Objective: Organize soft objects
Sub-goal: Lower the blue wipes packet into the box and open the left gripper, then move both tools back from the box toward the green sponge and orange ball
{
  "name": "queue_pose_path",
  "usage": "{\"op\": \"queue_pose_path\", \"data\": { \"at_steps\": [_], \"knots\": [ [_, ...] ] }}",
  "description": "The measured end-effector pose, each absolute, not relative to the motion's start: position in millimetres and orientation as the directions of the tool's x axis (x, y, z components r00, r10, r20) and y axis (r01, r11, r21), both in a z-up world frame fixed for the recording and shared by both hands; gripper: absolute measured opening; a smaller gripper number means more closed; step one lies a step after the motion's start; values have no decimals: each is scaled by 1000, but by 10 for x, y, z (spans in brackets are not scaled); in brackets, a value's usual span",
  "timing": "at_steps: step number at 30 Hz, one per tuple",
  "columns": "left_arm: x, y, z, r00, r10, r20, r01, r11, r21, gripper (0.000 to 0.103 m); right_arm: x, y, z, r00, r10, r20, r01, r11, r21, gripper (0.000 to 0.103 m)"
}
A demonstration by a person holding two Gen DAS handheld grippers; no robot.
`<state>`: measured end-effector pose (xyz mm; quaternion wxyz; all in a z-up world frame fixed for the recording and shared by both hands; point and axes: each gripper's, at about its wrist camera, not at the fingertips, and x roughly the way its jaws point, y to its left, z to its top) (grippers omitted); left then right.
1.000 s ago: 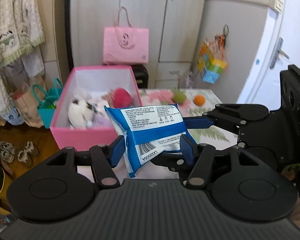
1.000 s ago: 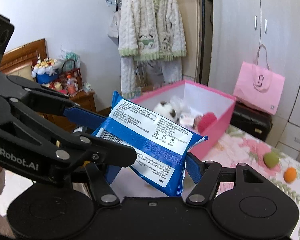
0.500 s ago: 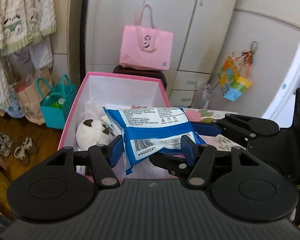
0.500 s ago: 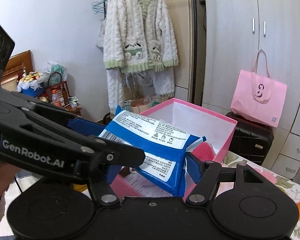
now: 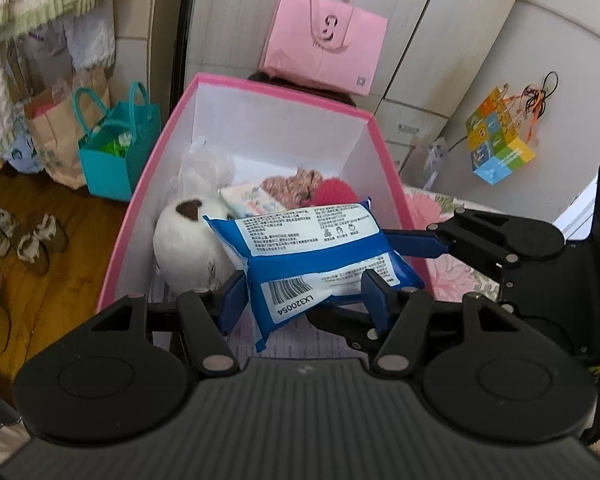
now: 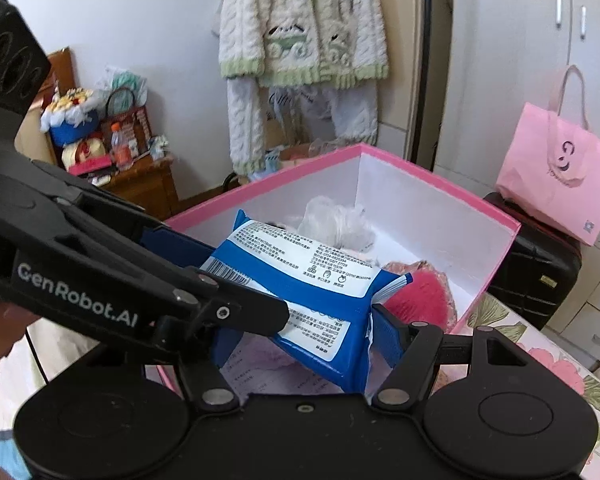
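Observation:
A blue and white soft wipes pack (image 5: 312, 252) is held from both sides over the open pink box (image 5: 284, 92). My left gripper (image 5: 300, 296) is shut on its near end. My right gripper (image 6: 300, 332) is shut on the same pack (image 6: 300, 276), and its fingers (image 5: 416, 240) reach in from the right in the left wrist view. The box (image 6: 420, 176) holds a white plush toy (image 5: 188, 236), a red fluffy ball (image 6: 420, 300), a pink knitted piece (image 5: 296, 184) and a small tissue pack (image 5: 248, 200).
A pink tote bag (image 5: 324, 48) rests on a black case behind the box. A teal bag (image 5: 112, 148), a paper bag and shoes (image 5: 24, 236) are on the wooden floor at left. A floral cloth (image 6: 560, 364) covers the table at right. A knitted cardigan (image 6: 300, 28) hangs behind.
Both grippers carried the wipes pack from in front of the box to over its opening, lower and tilted down into it. Both stayed shut on the pack.

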<state>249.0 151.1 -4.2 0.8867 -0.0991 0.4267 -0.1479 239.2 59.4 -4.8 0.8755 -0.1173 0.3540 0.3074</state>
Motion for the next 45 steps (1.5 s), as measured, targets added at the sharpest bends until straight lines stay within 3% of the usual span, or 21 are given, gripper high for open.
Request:
{"op": "queue_pose_path", "data": {
  "at_steps": [6,11,29,45],
  "knots": [
    [2485,1503,-91,584,-332,-741,174,943,-284,60,2403,611,-100,538,447,-715,-638,770,1,75],
    [2372,1438,27,626,-307,-717,191,952,-241,64,2302,607,-48,566,422,-709,-641,765,-57,82],
    [1383,1182,620,692,-349,-632,358,926,-120,65,1450,124,447,643,392,-658,-590,801,-99,82],
    [843,638,741,633,-401,-662,495,867,-53,70,659,-864,598,662,415,-625,-529,848,3,82]
  ]
}}
